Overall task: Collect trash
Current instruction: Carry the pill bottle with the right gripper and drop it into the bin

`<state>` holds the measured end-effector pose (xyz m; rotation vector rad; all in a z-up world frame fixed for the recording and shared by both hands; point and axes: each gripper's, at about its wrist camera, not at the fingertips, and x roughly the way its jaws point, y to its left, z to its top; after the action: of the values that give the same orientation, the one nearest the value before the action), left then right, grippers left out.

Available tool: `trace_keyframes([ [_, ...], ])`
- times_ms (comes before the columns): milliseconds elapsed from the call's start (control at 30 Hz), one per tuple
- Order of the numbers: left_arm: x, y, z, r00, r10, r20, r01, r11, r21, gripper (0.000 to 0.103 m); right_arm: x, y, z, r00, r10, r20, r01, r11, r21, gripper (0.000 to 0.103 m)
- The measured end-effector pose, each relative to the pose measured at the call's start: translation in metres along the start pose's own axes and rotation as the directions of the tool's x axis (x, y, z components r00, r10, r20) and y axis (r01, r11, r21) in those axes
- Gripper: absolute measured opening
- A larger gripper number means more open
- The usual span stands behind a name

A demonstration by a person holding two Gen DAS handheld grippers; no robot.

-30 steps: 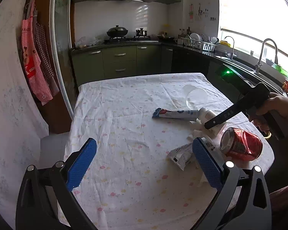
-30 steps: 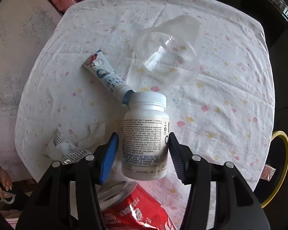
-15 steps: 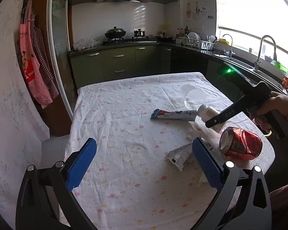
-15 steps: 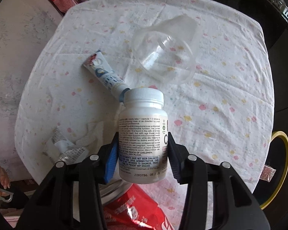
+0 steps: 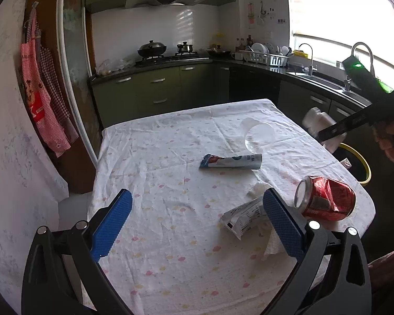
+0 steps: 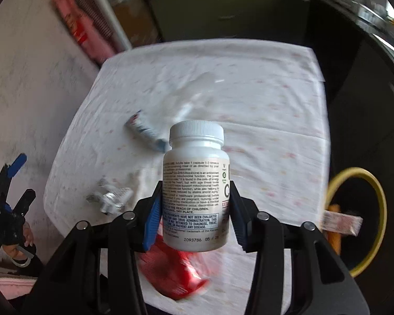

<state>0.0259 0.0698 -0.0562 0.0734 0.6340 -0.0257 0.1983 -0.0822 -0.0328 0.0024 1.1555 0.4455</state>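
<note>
- Five bits of trash are left on the surface [image 5: 170, 236]; a sixth, the pill bottle [image 6: 195, 197], is in my grip.
- Beyond the surface's right edge, down on the floor, sits the yellow-rimmed bin [image 6: 365, 220], some litter already in it; I judge that is where the bottle goes.
- My right gripper [image 6: 194, 210] has its jaws pinching the white bottle by the lower body, cap pointing away, lifted clear near that right edge. The jaws closed a little further just now, with the bottle between them.
- My left gripper [image 5: 197, 223] hovers over the near edge, jaws spread wide, nothing between them.
- Crushed red can [image 5: 325, 199] lies at the near right corner.
- Clear plastic cup [image 5: 258, 135] lies on its side toward the far right.
- Toothpaste tube [image 5: 231, 160] lies mid-surface, just this side of the cup.
- Crumpled wrapper [image 5: 243, 216] and a tissue [image 5: 274, 246] lie near the can.
- Next, I reckon: carry the bottle over the bin's rim, then let go.
</note>
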Motion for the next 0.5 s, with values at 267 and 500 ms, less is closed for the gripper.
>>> trace_keyframes([
  [267,0.009,-0.012,0.006,1.000,0.009,-0.020,-0.009,1.000,0.026,0.098,-0.040,-0.115,-0.042,0.983,-0.172,0.070,0.153,0.965,0.211,0.045],
  [500,0.015,-0.034,0.016,1.000,-0.006,-0.027,0.007,0.998,0.061,0.098,-0.029,-0.190,-0.076,0.971,-0.240,0.012,0.222,0.915,0.337,0.045],
])
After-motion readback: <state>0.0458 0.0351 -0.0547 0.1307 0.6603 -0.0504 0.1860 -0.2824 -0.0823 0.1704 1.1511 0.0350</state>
